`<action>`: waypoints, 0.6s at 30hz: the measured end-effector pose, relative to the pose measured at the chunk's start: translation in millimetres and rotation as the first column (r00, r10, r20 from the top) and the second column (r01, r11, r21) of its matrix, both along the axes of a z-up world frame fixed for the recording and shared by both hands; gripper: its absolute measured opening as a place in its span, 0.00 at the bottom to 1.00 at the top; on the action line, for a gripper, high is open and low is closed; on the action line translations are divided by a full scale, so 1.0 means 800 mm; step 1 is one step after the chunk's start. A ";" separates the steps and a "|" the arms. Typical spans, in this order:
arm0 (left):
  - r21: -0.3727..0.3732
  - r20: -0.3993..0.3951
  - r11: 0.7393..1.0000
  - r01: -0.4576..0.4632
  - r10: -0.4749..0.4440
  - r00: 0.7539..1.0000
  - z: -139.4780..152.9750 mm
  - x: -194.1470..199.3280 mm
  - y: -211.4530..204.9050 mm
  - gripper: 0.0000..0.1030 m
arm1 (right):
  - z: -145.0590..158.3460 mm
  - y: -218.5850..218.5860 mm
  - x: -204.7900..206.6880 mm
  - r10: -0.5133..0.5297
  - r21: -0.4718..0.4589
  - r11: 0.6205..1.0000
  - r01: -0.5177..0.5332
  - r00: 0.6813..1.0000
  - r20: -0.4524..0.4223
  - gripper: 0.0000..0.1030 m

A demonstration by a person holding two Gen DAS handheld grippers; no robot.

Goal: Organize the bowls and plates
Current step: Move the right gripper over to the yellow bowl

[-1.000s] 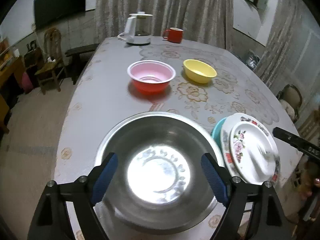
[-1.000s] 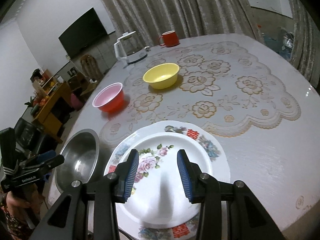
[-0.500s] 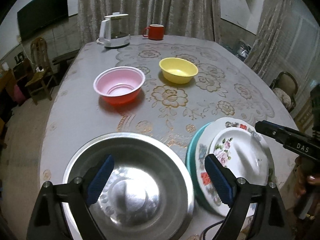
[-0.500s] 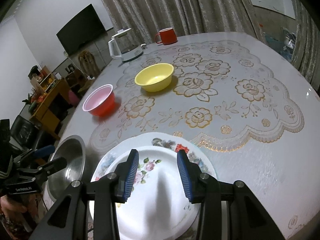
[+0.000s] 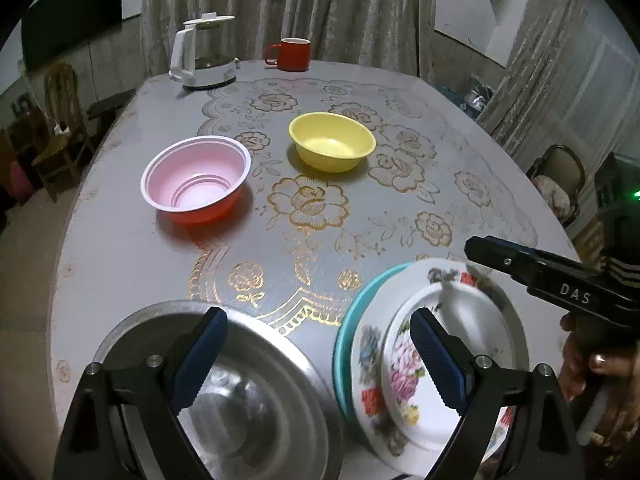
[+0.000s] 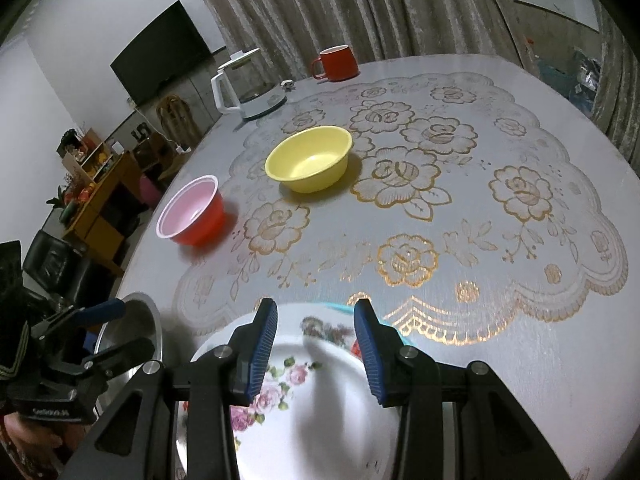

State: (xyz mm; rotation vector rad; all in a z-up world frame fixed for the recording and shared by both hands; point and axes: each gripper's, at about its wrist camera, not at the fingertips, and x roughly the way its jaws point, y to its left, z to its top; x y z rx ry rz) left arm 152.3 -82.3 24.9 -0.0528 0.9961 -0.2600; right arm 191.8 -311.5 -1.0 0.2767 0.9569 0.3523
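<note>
A steel bowl (image 5: 248, 400) sits at the table's near edge under my open, empty left gripper (image 5: 318, 360); it also shows in the right wrist view (image 6: 136, 332). A stack of floral plates (image 5: 432, 360) on a teal plate (image 5: 348, 328) lies to its right, below my open, empty right gripper (image 6: 316, 348); the stack fills the right wrist view's bottom (image 6: 320, 400). A pink-and-red bowl (image 5: 196, 180) (image 6: 192, 212) and a yellow bowl (image 5: 332, 146) (image 6: 308, 158) stand farther back.
A white kettle (image 5: 202, 54) (image 6: 246, 84) and a red mug (image 5: 292, 54) (image 6: 336, 62) stand at the table's far end. A lace cloth (image 6: 500, 200) covers the table. Chairs (image 5: 558, 184) stand around it, and a cabinet (image 6: 96, 192) stands at the left.
Both grippers have drawn back and up from the near edge. The steel bowl and plate stack now sit lower in view, and more of the table shows.
</note>
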 end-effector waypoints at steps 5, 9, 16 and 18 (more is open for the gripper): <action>-0.025 -0.020 1.000 -0.004 0.003 1.000 0.004 0.023 -0.006 0.90 | -0.002 -0.006 0.026 0.004 0.054 0.999 -0.004 1.000 0.003 0.40; -0.028 -0.031 1.000 -0.011 0.011 0.999 0.005 0.047 -0.012 0.90 | -0.001 -0.008 0.052 0.002 0.036 0.999 -0.003 1.000 0.023 0.40; -0.026 -0.042 0.998 -0.052 0.051 0.998 0.004 0.088 -0.013 0.91 | -0.012 -0.017 0.116 -0.036 0.007 0.999 0.037 0.998 -0.049 0.40; -0.024 -0.045 0.997 -0.067 0.066 0.997 0.003 0.099 -0.011 0.91 | -0.017 -0.017 0.132 -0.044 0.023 0.999 0.046 0.996 -0.074 0.40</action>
